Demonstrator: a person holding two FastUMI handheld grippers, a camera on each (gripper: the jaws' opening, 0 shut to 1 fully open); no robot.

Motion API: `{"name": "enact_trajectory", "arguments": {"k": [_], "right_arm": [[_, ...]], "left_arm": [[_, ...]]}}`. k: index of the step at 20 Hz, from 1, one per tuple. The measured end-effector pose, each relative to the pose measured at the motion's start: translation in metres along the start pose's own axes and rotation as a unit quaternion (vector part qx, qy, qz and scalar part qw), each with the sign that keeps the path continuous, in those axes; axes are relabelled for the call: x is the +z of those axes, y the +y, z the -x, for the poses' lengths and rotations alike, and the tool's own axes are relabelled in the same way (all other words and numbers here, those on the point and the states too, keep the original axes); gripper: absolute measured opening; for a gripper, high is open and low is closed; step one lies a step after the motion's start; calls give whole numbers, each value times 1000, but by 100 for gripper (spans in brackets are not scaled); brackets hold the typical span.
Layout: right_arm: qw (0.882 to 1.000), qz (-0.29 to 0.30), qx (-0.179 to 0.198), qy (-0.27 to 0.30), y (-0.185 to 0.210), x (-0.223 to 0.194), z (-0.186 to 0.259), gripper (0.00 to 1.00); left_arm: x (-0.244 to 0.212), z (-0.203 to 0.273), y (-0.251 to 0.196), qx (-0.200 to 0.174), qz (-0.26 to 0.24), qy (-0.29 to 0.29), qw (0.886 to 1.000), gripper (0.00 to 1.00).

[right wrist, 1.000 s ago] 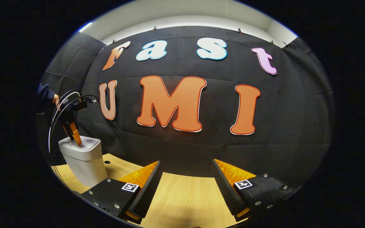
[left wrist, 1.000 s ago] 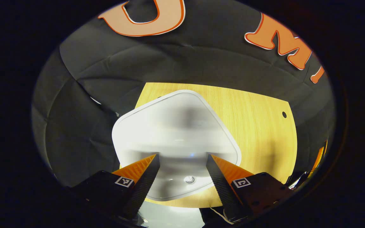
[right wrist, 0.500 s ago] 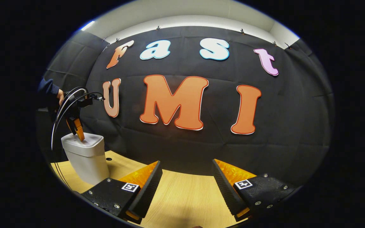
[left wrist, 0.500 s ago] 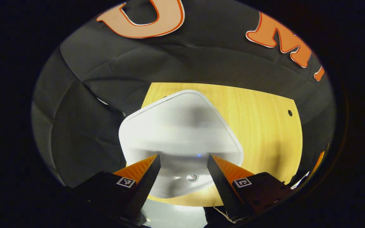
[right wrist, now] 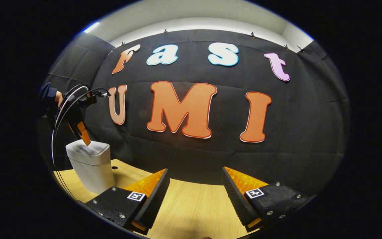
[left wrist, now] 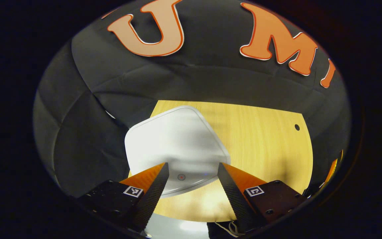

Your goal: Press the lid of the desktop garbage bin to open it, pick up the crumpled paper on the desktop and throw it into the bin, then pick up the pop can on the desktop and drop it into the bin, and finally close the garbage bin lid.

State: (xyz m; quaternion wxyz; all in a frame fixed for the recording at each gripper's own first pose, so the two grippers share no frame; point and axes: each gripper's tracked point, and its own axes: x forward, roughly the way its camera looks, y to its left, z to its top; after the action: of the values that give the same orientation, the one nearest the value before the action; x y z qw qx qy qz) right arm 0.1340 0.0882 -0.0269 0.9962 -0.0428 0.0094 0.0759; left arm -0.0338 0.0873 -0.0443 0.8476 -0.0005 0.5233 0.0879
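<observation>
Above the closed bin (left wrist: pixel 174 146), left tool (left wrist: pixel 192 167) gapes empty; bin's body hidden.

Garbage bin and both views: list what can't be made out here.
- Bin contents: the shut lid covers the inside in the left gripper view.
- Bin base: cut off behind the right claw in the right gripper view.
- Left claw opening: too small and edge-on in the right gripper view.
- Lid contact: a slight gap seems to show; not certain.
</observation>
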Motion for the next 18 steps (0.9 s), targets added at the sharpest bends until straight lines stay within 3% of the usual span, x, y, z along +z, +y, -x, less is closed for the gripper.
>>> {"name": "enact_trajectory", "arguments": {"k": [8, 13, 18], "right_arm": [[1000, -3, 10, -1, 8, 4, 1, 94], [1000, 1, 22, -1, 17, 7, 3, 94], [1000, 1, 23, 5, 21, 4, 2, 94]], "left_arm": [[5, 40, -31, 0, 3, -115, 993, 96], [10, 59, -39, -11, -26, -221, 975, 95], [9, 85, -51, -7, -26, -290, 957, 96]]}}
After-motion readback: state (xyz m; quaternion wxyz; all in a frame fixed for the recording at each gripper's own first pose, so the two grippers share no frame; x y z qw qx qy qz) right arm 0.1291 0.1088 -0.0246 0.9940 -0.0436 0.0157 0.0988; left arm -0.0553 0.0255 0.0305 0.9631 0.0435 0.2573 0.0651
